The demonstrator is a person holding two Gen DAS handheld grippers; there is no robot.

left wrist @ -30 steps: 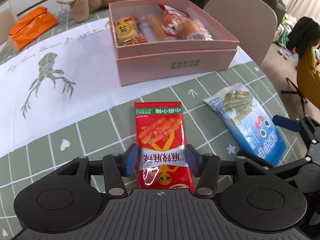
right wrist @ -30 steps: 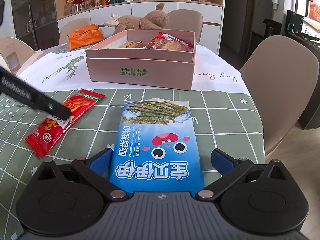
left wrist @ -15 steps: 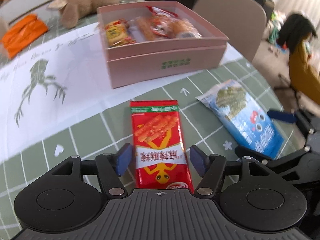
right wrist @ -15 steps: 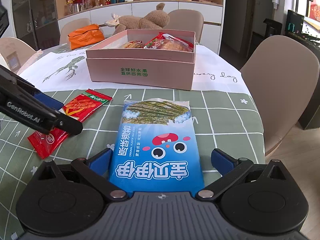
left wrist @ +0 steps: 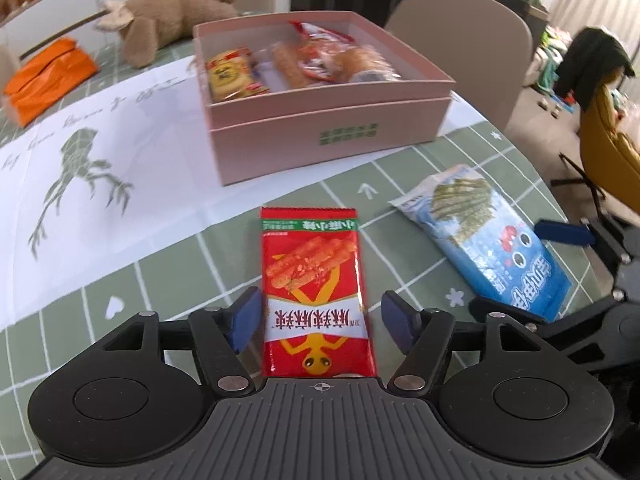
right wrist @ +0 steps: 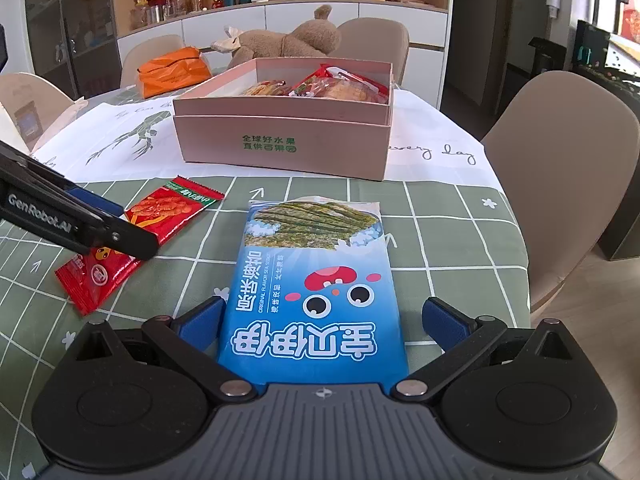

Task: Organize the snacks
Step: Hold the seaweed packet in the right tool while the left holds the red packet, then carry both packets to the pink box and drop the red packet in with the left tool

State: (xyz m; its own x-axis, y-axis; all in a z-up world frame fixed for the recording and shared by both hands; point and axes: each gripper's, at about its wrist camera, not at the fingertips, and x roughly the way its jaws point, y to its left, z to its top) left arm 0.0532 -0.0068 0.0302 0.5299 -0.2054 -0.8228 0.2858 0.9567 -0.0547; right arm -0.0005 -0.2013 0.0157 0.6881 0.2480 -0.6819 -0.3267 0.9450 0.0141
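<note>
Left wrist view, left to right: an orange bag (left wrist: 48, 74) lies at the far edge of my table (left wrist: 168, 248), beside a brown plush toy (left wrist: 176, 8); a white runner with a frog print (left wrist: 76, 172) crosses the green checked cloth; on it stands the pink box (left wrist: 332, 136), open, already holding several wrapped snacks (left wrist: 296, 66); nearer me, the red snack packet (left wrist: 314, 292) lies flat on the cloth, between the fingers of my left gripper (left wrist: 320, 318); the blue pads stand apart on either side of the packet, with a gap showing at the right pad, so I have hold of nothing; further right lies the blue seaweed snack bag (left wrist: 492, 244), with a blue fingertip of my right gripper (left wrist: 564, 232) just beside its far edge.

Right wrist view, left to right: the black arm of my left gripper (right wrist: 76, 220) reaches over the red snack packet (right wrist: 160, 216); the pink box (right wrist: 284, 136) stands beyond, well apart from both packets; the blue seaweed snack bag (right wrist: 316, 292) lies flat between the fingers of my right gripper (right wrist: 322, 322); its jaws are spread wide, the left pad close against the bag's edge and the right pad clear of it, gripping nothing; a beige chair (right wrist: 568, 176) stands at the table's right.
</note>
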